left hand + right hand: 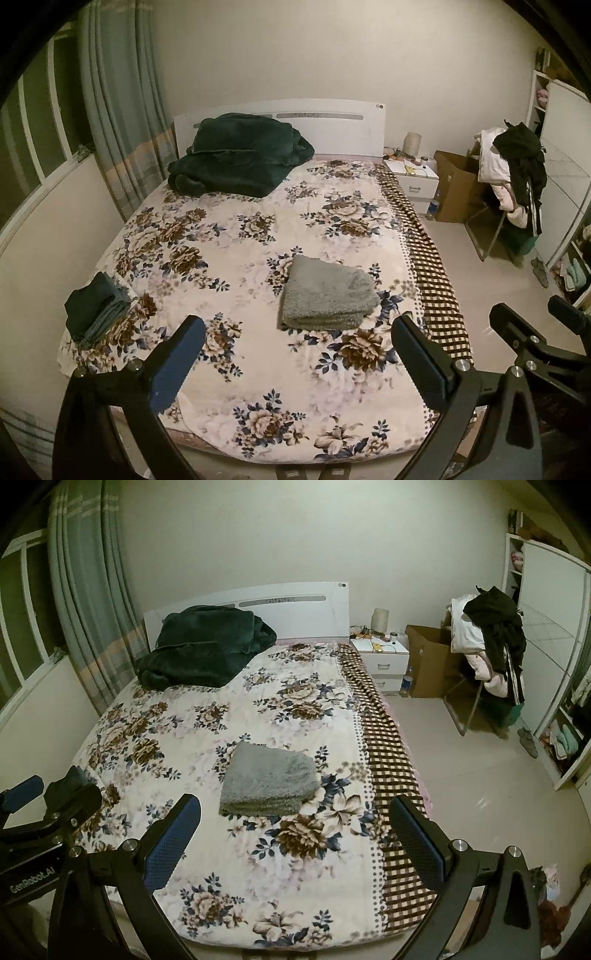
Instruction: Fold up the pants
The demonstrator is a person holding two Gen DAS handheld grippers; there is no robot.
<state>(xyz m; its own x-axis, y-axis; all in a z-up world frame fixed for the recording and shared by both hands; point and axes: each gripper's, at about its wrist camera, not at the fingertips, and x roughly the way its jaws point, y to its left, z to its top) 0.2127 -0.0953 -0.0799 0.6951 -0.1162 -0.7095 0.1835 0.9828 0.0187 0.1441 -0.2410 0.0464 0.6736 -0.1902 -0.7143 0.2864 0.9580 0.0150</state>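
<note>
On the floral bedspread [236,258], toward its right half, a grey fleecy garment [327,293], taken to be the pants, is seen lying already folded into a thick rectangle. Neither gripper is in contact with it. The left gripper [297,354] is held above the foot of the bed with its fingers [177,365] spread wide and nothing between them; the right gripper [295,834] is held likewise, its fingers [417,840] well apart and empty.

The fold is judged to be done or nearly so, and the risks follow from that. If the bundle were gripped by its top layer only, the layers could be pulled open and the fold lost, since the plush cloth looks soft and slippery. If it were pinched too low, the bedspread could be caught along with it and dragged. A small stack of dark folded clothes [98,310] lies at the left edge of the bed; should the grey bundle be carried there, the stack could be knocked over the side. The two grippers are held close together, so a collision between them could be caused by a careless reach.
</note>
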